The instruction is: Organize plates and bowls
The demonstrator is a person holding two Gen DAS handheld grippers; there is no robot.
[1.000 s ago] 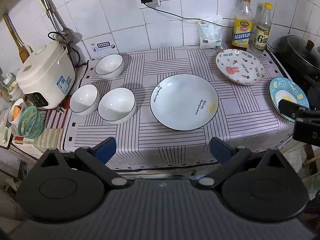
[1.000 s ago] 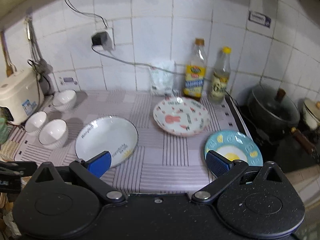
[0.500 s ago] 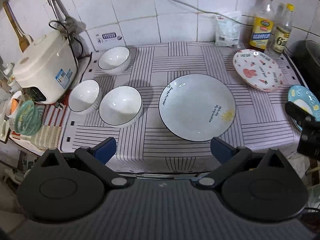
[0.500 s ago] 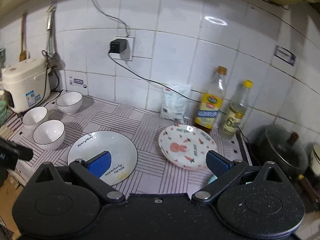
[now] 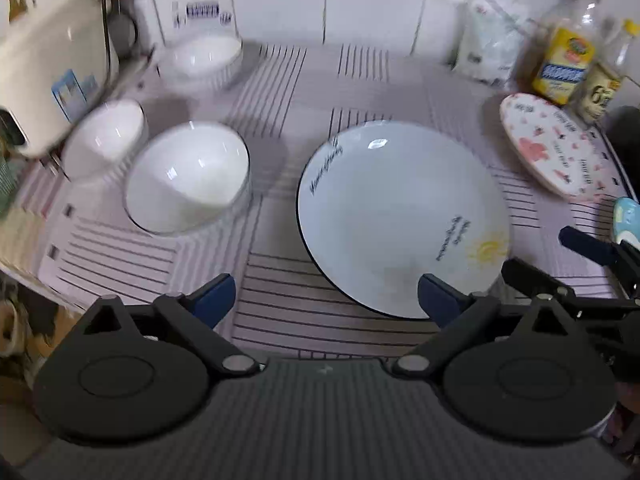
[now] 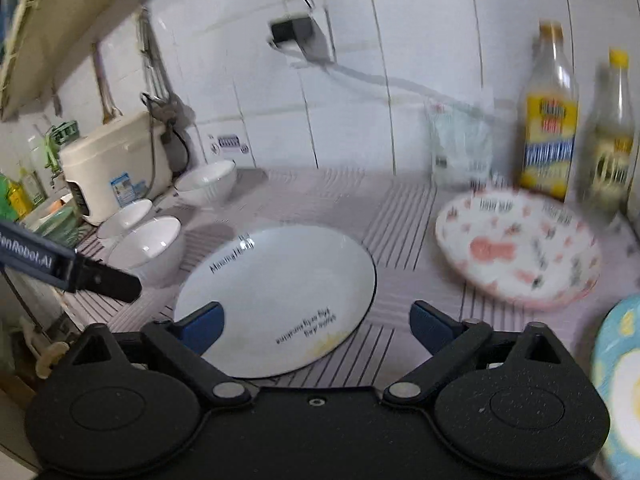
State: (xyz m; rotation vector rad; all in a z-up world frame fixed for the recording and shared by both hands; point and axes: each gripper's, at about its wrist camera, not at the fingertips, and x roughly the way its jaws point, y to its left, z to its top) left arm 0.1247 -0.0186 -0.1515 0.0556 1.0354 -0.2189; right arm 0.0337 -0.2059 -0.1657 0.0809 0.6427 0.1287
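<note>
A large white plate (image 5: 400,216) with a dark rim lies mid-table on the striped cloth (image 5: 320,80). Left of it sit three white bowls: a near one (image 5: 188,176), one by the cooker (image 5: 104,140) and one at the back (image 5: 206,60). A pink rabbit plate (image 5: 556,148) and a blue plate (image 5: 628,216) lie to the right. My left gripper (image 5: 326,296) hovers over the front edge, jaws wide and closing, nothing between them. My right gripper (image 6: 318,324) hangs over the white plate's (image 6: 276,296) near rim, jaws wide and closing, holding nothing.
A white rice cooker (image 5: 52,76) stands at the left edge. Two bottles (image 6: 548,120) and a white bag (image 6: 460,148) line the tiled back wall. A dark pot (image 5: 628,136) sits at the far right. The left gripper's finger (image 6: 100,280) shows in the right wrist view.
Both grippers have sunk lower and come in closer over the table; the dishes loom larger. The right wrist view now looks more level across the table.
</note>
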